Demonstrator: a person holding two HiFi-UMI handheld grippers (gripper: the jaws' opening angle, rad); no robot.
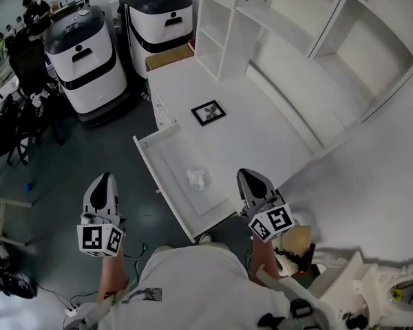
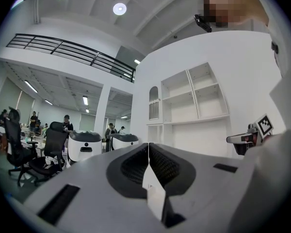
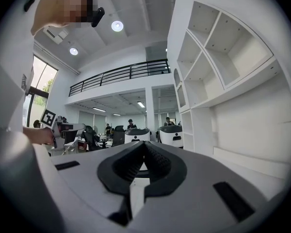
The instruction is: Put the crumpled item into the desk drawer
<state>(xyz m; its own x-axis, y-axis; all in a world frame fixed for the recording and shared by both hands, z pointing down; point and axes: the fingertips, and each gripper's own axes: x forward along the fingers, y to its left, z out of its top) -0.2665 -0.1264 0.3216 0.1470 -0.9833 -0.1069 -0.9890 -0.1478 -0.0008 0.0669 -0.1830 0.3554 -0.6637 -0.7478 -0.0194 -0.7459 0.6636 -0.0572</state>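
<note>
On the white bench (image 1: 261, 129) the drawer (image 1: 175, 155) is pulled right out, so it could easily get knocked by a leg. The left hand-held gripper (image 1: 104, 179) and right hand-held gripper (image 1: 250, 174) are pinched closed on nothing. The crumpled white wad (image 1: 197, 179) is already lying inside the drawer.

Crumpled item (image 1: 197, 179) in open drawer (image 1: 172, 153); picture frame (image 1: 208, 112) on desk (image 1: 261, 139)
</note>
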